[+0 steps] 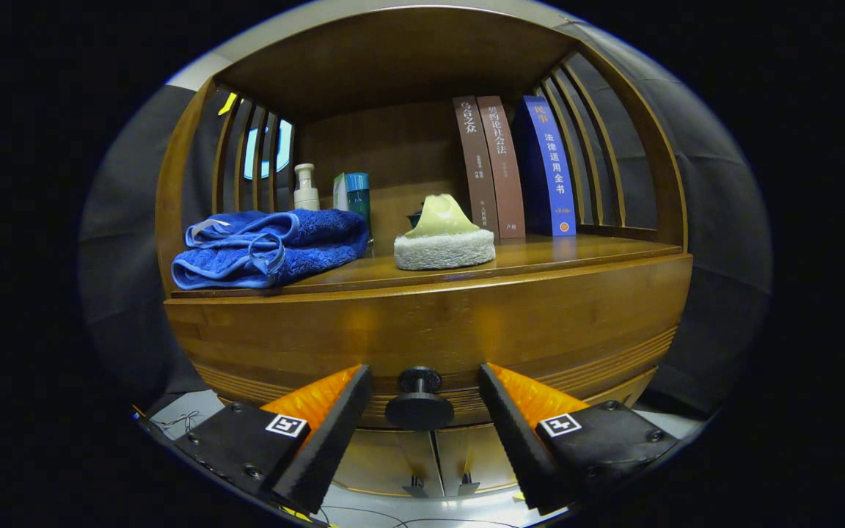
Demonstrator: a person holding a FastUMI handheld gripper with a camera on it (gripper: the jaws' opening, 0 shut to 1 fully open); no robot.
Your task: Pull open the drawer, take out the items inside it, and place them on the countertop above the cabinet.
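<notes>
A: Gripper [422, 411] level with the drawer front [430, 330], fingers spread wide, nothing clamped. Knob [418, 403] sitting in the gap between the fingers, touched by neither.

B: Drawer status?

A: Shut, flush in the cabinet under the countertop [540, 257]. Contents hidden, so no call on the items yet.

B: Handling guess for the knob?

A: Small, round, rigid, mushroom-shaped with a narrower stem behind the cap. Looks smooth, so possibly slippery under a straight pull. Best taken on the cap's two sides, or just behind it on the stem so the cap acts as a stop. Drawer itself solid wood by the look of it: likely heavy, stiff on its runners, wanting a steady straight draw rather than a jerk.

B: Room up top for the items?

A: Partly taken. Blue towel [268, 246] beside a sponge pad [443, 238], bottles [306, 187] behind the towel, three books [514, 165] upright at the back. Bare wood ahead of the books.
</notes>
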